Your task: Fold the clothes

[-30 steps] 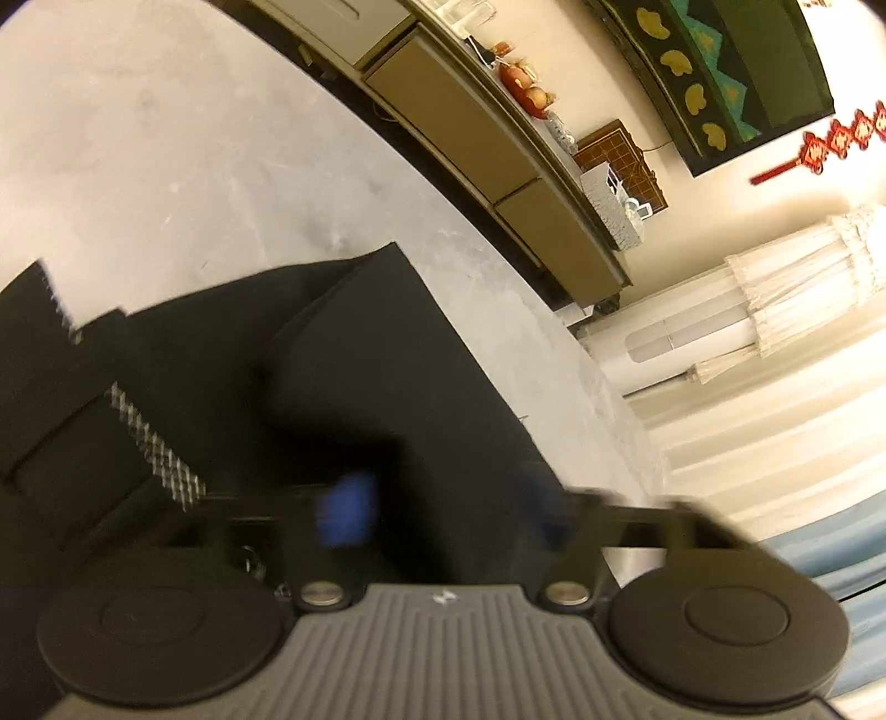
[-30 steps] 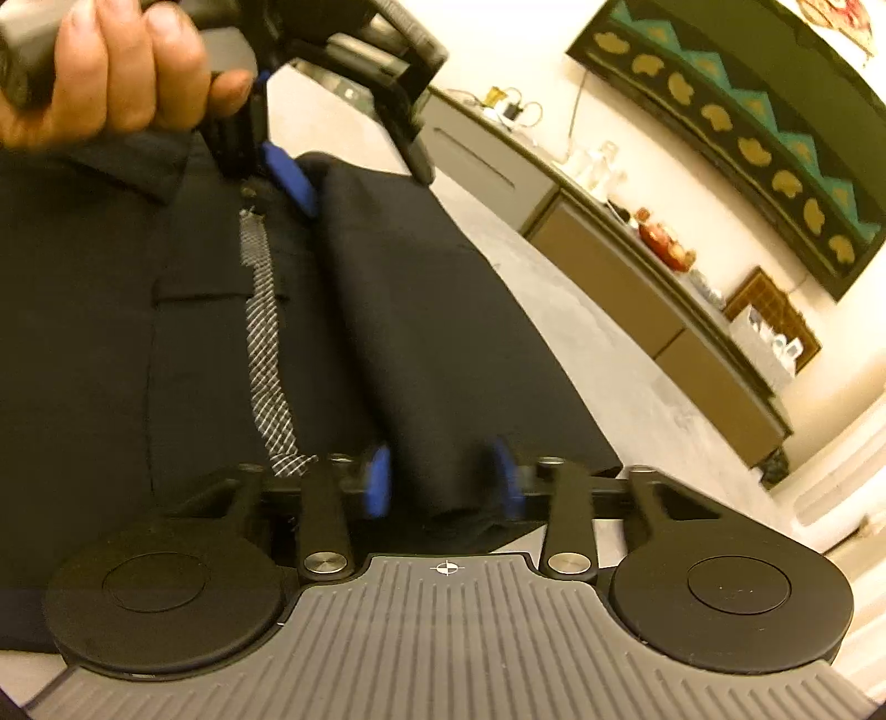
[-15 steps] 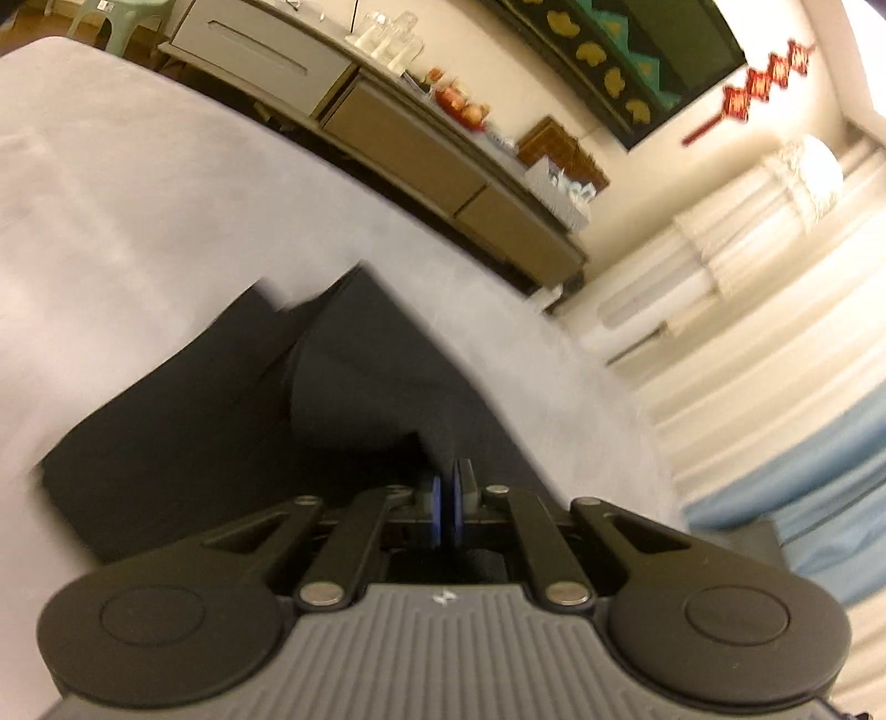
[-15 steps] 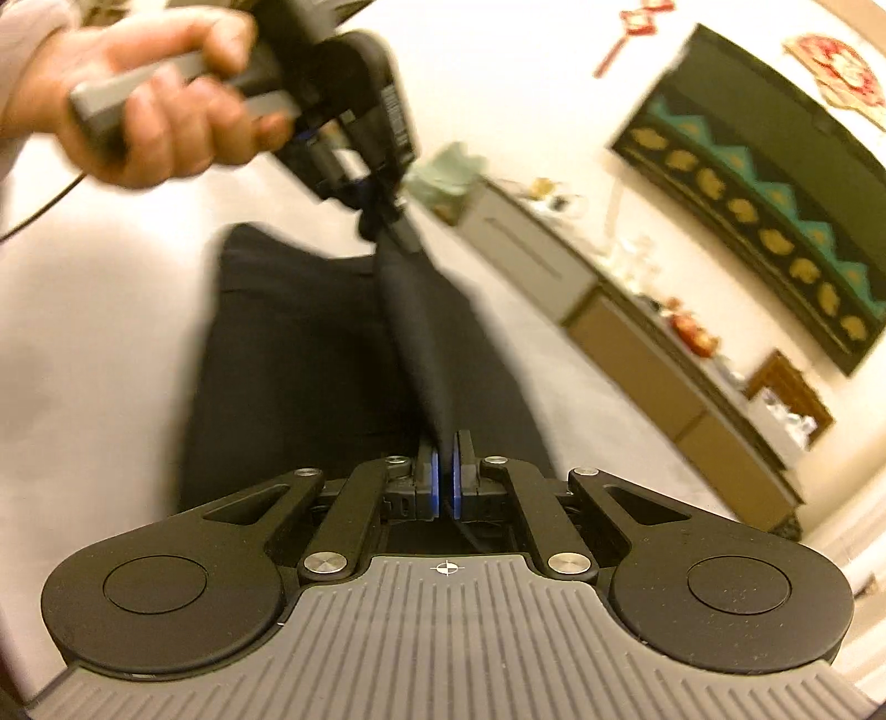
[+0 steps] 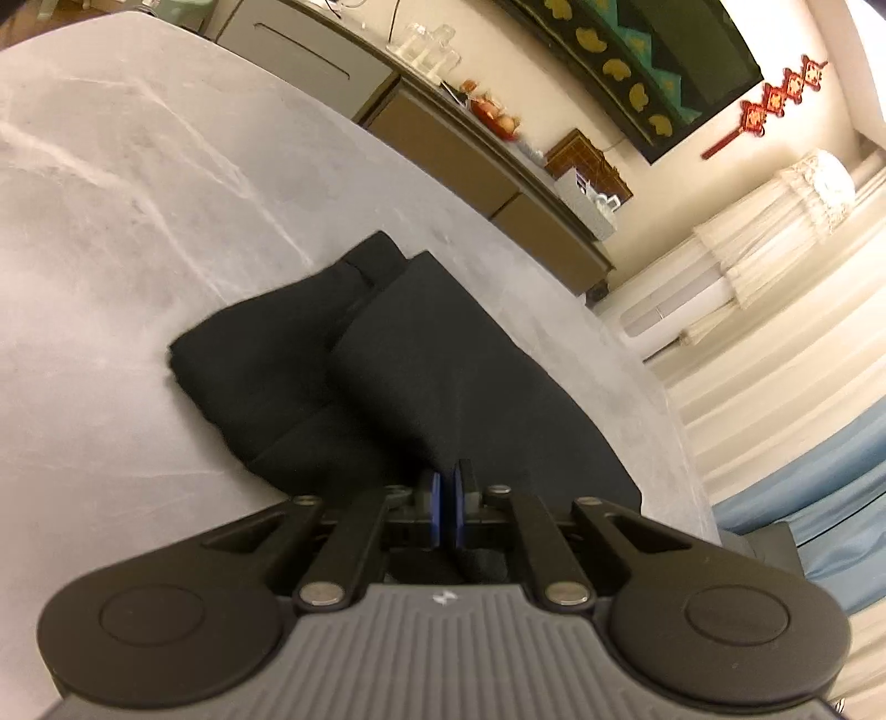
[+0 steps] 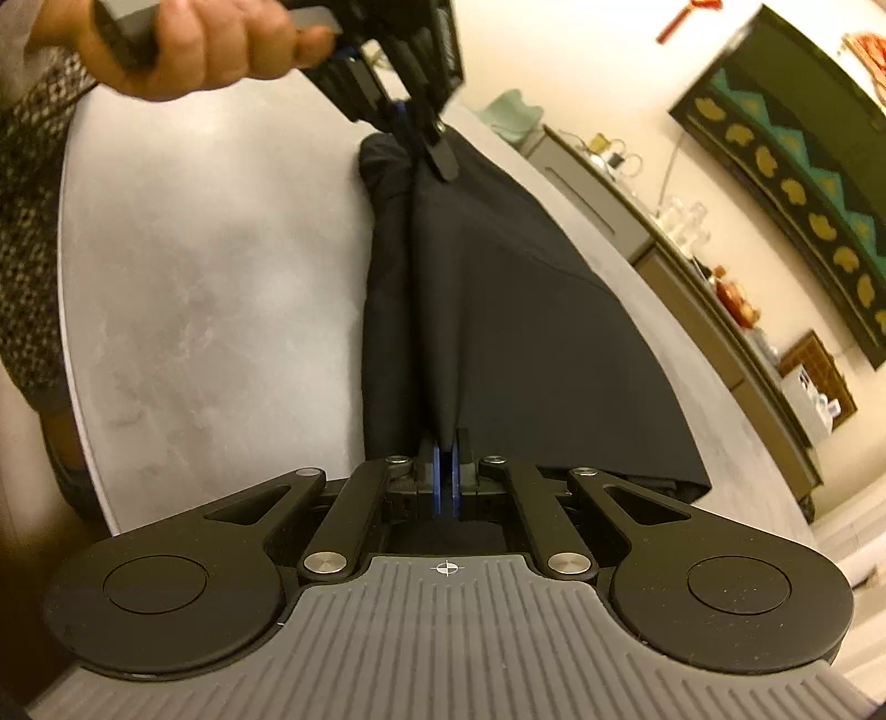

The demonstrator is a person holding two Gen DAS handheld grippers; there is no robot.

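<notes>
On the grey table (image 6: 210,288), both grippers (image 5: 444,501) (image 6: 444,471) pinch the black garment's (image 6: 515,332) raised fold.

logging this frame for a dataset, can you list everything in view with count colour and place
black garment: one, black, on the table, a fold of it raised between the two grippers
table: one, pale grey, under the garment
sideboard: one, brown and grey, along the far wall, small items on top too blurred to name
wall panel: one, dark with teal and gold shapes, above the sideboard
red hanging ornament: one, red, on the wall
curtains: cream and blue, right of left wrist view
left gripper: one, black, shut on the garment's far end
right gripper: one, black, shut on the near end
hand: one, holding the left gripper
</notes>
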